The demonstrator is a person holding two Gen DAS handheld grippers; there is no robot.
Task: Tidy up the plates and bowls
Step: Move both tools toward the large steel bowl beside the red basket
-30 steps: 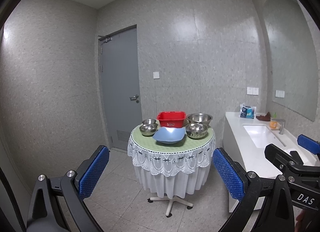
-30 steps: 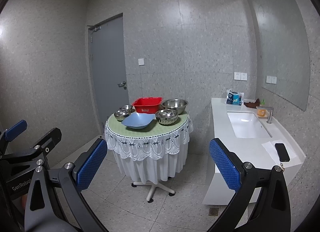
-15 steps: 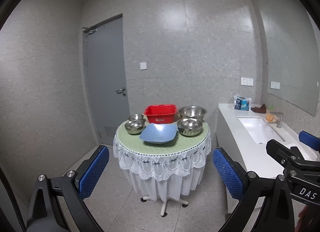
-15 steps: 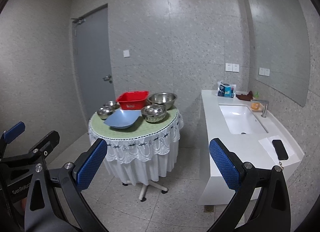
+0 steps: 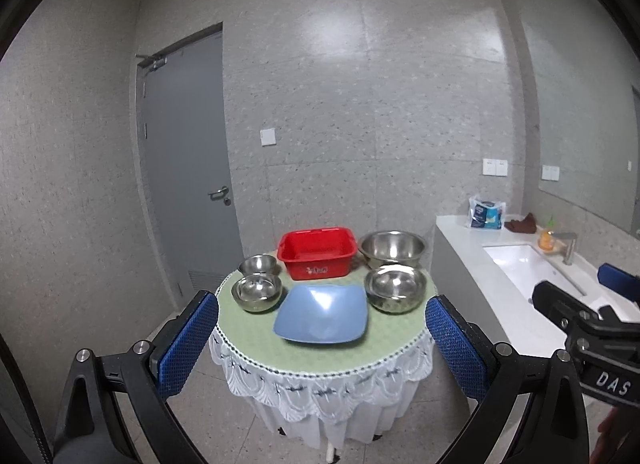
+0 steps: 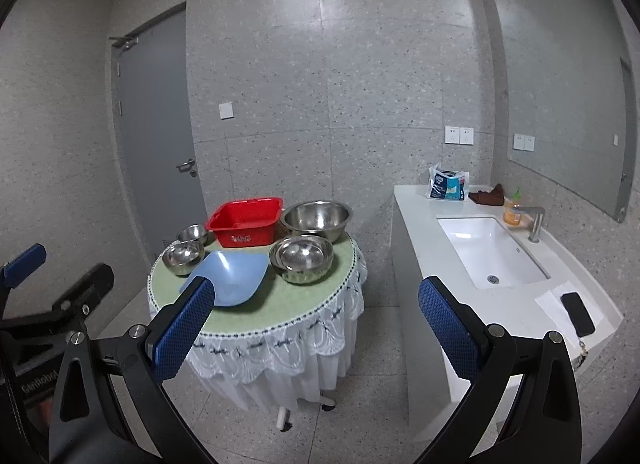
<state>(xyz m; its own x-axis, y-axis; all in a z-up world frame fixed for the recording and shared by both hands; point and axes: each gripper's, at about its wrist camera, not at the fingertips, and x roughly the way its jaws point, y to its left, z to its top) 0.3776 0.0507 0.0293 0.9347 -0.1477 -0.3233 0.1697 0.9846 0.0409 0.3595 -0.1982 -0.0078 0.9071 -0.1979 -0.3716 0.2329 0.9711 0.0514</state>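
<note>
- Left gripper (image 5: 322, 340) and right gripper (image 6: 312, 328): spread wide, holding nothing, short of the counter (image 5: 396, 334).
- Blue plate (image 5: 321, 314): at the counter's near edge, just in front of the red basin (image 5: 317, 253), likely first to reach.
- Steel bowls (image 5: 396, 288): flanking the basin; open floor around the counter.

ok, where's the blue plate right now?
The blue plate sits at the near edge of the round table, centre in the left wrist view, in front of the red basin, between steel bowls.
</note>
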